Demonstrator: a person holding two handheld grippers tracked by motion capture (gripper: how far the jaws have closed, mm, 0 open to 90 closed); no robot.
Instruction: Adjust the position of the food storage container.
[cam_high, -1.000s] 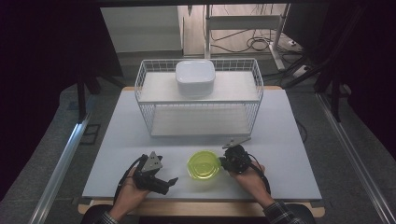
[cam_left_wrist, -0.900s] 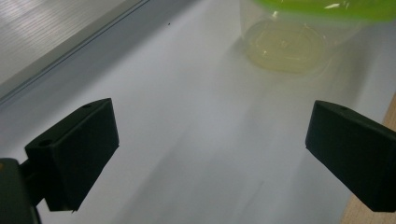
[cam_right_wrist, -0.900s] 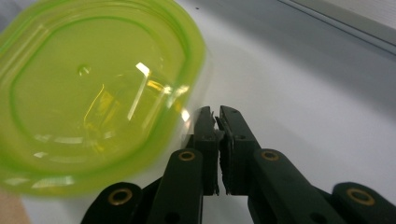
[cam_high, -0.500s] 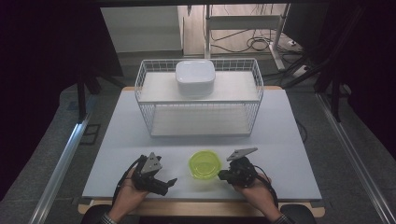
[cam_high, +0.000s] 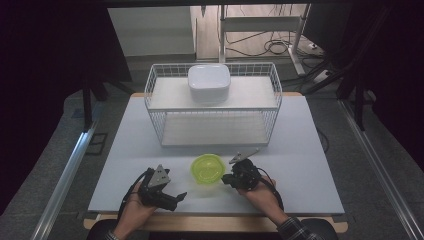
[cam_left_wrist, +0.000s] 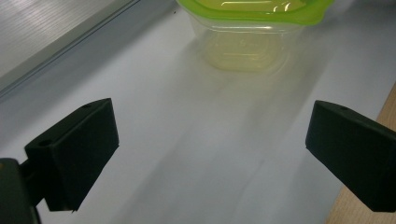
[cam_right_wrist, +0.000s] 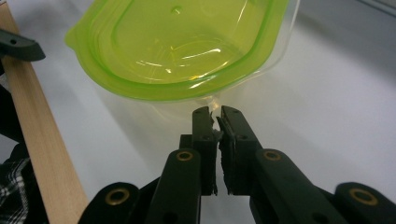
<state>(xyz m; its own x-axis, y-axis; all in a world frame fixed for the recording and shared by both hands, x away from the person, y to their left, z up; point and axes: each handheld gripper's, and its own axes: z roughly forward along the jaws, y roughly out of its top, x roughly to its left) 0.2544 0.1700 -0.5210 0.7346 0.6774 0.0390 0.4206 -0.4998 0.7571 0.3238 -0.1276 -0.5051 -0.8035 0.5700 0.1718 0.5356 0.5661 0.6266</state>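
A clear plastic container with a lime-green lid (cam_high: 207, 169) stands near the table's front, between the two hands. My right gripper (cam_high: 227, 178) lies just right of it, pointing left. In the right gripper view its jaws (cam_right_wrist: 215, 114) are shut, with the tips against the clear wall just under the lid (cam_right_wrist: 177, 51); whether they pinch the rim I cannot tell. My left gripper (cam_high: 175, 198) rests at the front left, pointing right. Its jaws (cam_left_wrist: 210, 140) stand wide open with bare table between them and the container (cam_left_wrist: 252, 42) ahead.
A white wire rack (cam_high: 212, 107) stands behind the container, with a white lidded tub (cam_high: 209, 82) on its top shelf. The table's wooden front edge (cam_right_wrist: 42, 140) runs close to both hands.
The right gripper drew back to the right, then came left again to the container's side. The container has shifted a little to the left. The left gripper has stayed put.
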